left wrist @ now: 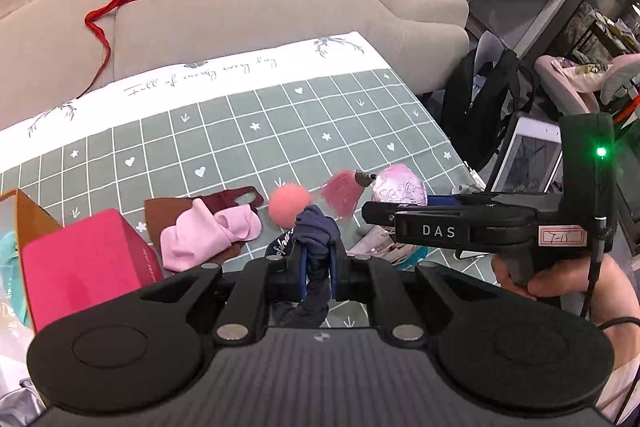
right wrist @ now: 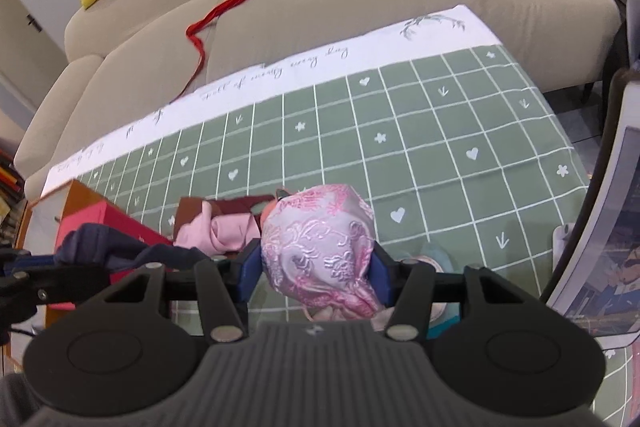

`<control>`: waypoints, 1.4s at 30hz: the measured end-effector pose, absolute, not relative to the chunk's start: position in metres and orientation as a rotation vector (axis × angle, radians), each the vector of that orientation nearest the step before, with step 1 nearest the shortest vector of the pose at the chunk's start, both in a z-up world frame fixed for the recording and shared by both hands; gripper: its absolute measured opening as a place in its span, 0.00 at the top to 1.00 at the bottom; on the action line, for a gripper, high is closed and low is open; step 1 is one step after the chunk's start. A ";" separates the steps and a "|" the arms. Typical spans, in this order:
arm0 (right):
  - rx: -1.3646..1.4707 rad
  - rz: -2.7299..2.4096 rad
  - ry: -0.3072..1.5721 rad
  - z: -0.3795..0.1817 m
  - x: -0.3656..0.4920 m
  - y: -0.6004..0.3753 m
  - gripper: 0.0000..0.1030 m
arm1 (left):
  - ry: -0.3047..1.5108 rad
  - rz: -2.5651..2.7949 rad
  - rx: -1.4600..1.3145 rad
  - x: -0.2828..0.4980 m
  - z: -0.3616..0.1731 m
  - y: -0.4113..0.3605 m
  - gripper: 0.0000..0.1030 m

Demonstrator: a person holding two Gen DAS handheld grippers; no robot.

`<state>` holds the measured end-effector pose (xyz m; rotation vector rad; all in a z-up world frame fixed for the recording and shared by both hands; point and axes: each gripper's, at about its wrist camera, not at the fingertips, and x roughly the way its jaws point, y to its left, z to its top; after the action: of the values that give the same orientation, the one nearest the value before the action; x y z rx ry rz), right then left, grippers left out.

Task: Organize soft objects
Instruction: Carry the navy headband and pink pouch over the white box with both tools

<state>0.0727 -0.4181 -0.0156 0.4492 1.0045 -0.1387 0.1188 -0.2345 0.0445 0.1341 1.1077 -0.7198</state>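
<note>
Soft objects are being gathered over the near edge of the checked tablecloth (left wrist: 280, 123): the left gripper (left wrist: 318, 267) is pinching a navy cloth (left wrist: 316, 227), the right gripper (right wrist: 318, 267) is clamping a pink brocade pouch (right wrist: 320, 243), both likely needing the red box (left wrist: 84, 259).

"DAS" – right hand-held gripper (left wrist: 370, 213) | "Full of energy every day" – tablecloth (left wrist: 224, 75)

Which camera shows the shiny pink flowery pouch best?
The right wrist view: the pink embroidered pouch fills the middle, squeezed between the right gripper pads. In the left wrist view only its top peeks out behind that gripper, with a pink tassel beside it.
</note>
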 end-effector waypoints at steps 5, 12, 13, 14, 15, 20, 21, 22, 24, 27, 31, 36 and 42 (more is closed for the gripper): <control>0.462 -0.152 0.967 0.003 0.087 -0.406 0.47 | 1.114 -0.730 0.106 0.138 0.050 -0.225 0.89; 0.446 -0.177 0.909 0.034 0.107 -0.390 0.47 | 1.070 -0.695 0.108 0.176 0.068 -0.212 0.89; 0.441 -0.179 0.903 0.039 0.111 -0.387 0.47 | 1.062 -0.686 0.113 0.182 0.071 -0.210 0.89; 0.438 -0.182 0.898 0.045 0.115 -0.384 0.47 | 1.053 -0.670 0.123 0.188 0.074 -0.207 0.89; 0.433 -0.184 0.893 0.051 0.121 -0.380 0.47 | 1.047 -0.645 0.129 0.195 0.076 -0.203 0.89; 0.429 -0.180 0.891 0.064 0.158 -0.356 0.47 | 1.071 -0.523 0.142 0.228 0.076 -0.178 0.89; 0.431 -0.170 0.885 0.065 0.167 -0.348 0.47 | 1.069 -0.501 0.141 0.233 0.076 -0.172 0.89; 0.427 -0.157 0.878 0.067 0.176 -0.340 0.47 | 1.067 -0.480 0.135 0.238 0.075 -0.164 0.89; 0.413 -0.128 0.861 0.070 0.193 -0.321 0.47 | 1.076 -0.446 0.118 0.250 0.075 -0.147 0.89; 0.407 -0.101 0.852 0.071 0.218 -0.288 0.47 | 1.083 -0.350 0.093 0.262 0.076 -0.118 0.89; 0.355 -0.053 0.808 0.076 0.237 -0.233 0.47 | 1.024 -0.253 0.116 0.270 0.082 -0.072 0.89; 0.366 0.102 0.765 0.092 0.248 -0.158 0.47 | 1.003 -0.185 0.096 0.266 0.091 -0.005 0.89; 0.273 0.250 0.712 0.116 0.251 -0.064 0.48 | 0.948 -0.158 0.017 0.252 0.105 0.060 0.89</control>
<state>0.2506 -0.0644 0.1163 0.2726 0.7119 0.2502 0.2517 0.0604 0.1050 0.0171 0.9480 -0.1576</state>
